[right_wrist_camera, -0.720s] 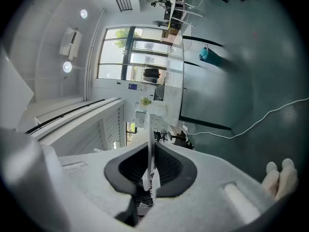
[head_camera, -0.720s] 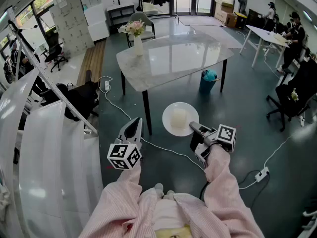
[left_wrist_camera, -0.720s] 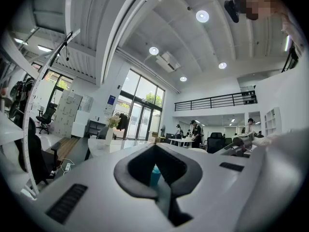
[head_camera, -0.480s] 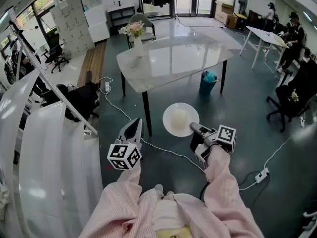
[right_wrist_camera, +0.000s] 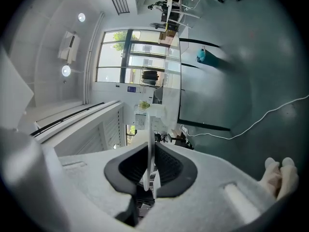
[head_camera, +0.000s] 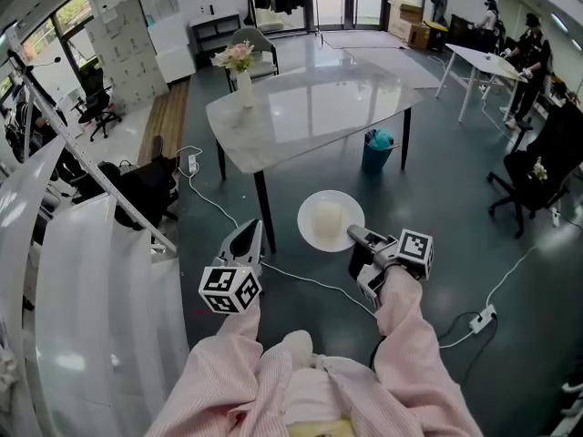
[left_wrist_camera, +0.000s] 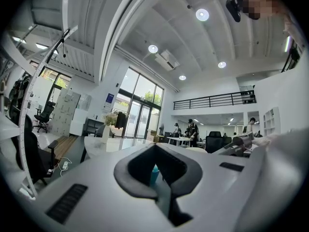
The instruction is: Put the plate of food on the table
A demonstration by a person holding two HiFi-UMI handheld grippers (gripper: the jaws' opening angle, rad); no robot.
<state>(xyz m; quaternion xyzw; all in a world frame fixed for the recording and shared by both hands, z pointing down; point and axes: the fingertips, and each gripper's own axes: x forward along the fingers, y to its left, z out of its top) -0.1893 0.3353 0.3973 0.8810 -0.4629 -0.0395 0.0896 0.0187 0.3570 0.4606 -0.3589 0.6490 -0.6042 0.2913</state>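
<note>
A round white plate (head_camera: 311, 233) with a pale lump of food (head_camera: 327, 216) hangs level over the dark floor, short of the marble table (head_camera: 310, 107). My right gripper (head_camera: 354, 236) is shut on the plate's near right rim. In the right gripper view the rim (right_wrist_camera: 149, 139) shows edge-on, pinched between the dark pads (right_wrist_camera: 166, 170). My left gripper (head_camera: 247, 236) is held up at the left, apart from the plate, shut with nothing in it. In the left gripper view its pads (left_wrist_camera: 145, 166) meet, and the table (left_wrist_camera: 113, 144) lies ahead.
A vase of flowers (head_camera: 242, 73) stands on the table's far left corner. A teal bin (head_camera: 376, 147) sits under the table's right side. White cables (head_camera: 305, 279) cross the floor, with a power strip (head_camera: 480, 319) at the right. A white railing (head_camera: 91, 271) runs along the left and a black chair (head_camera: 533, 185) stands at the right.
The view has shifted a little: the table sits slightly more to the left. Both grippers and the plate keep the same pose.
</note>
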